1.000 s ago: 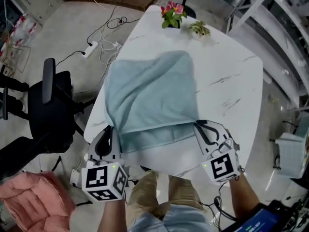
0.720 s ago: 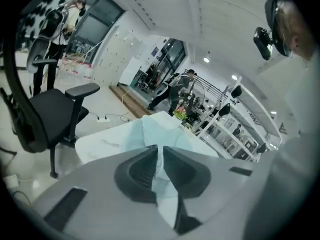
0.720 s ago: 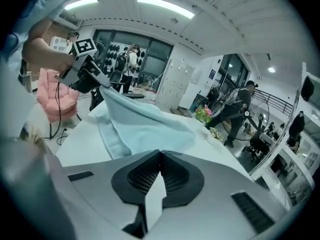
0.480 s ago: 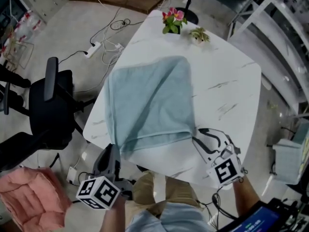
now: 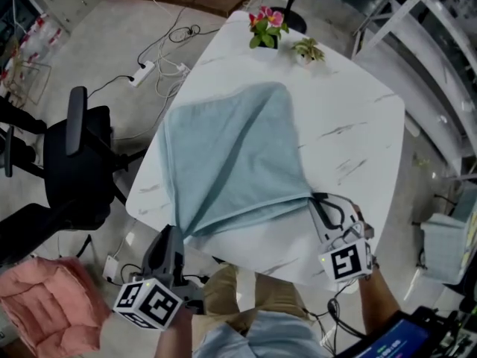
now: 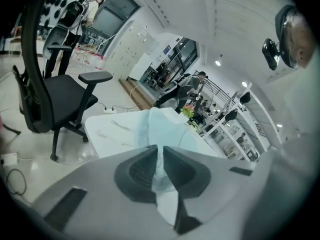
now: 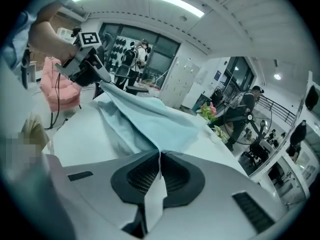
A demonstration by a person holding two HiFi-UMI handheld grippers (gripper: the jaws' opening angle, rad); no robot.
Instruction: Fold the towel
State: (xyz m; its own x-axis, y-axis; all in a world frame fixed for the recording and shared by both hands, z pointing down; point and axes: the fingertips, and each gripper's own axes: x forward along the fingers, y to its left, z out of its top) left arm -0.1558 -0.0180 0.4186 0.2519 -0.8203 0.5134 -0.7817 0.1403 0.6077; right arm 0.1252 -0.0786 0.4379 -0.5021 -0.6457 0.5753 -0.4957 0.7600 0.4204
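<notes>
Between L tongs [image 5: 173, 233] & R tongs [image 5: 317, 200], towel [image 5: 238, 151] edge was pulled taut; both clenched on it, R just re-closed. Fold seems ready.

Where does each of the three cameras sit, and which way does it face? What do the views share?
Head view: on the person's head, facing steeply down at the towel on the table; forearms, left gripper and right gripper show.
Left gripper view: on the left gripper, facing along its jaws, shut on the towel, over the table.
Right gripper view: on the right gripper, facing along its jaws, which have just been closing on the towel; the left gripper shows ahead.
Shared: towel and table.
</notes>
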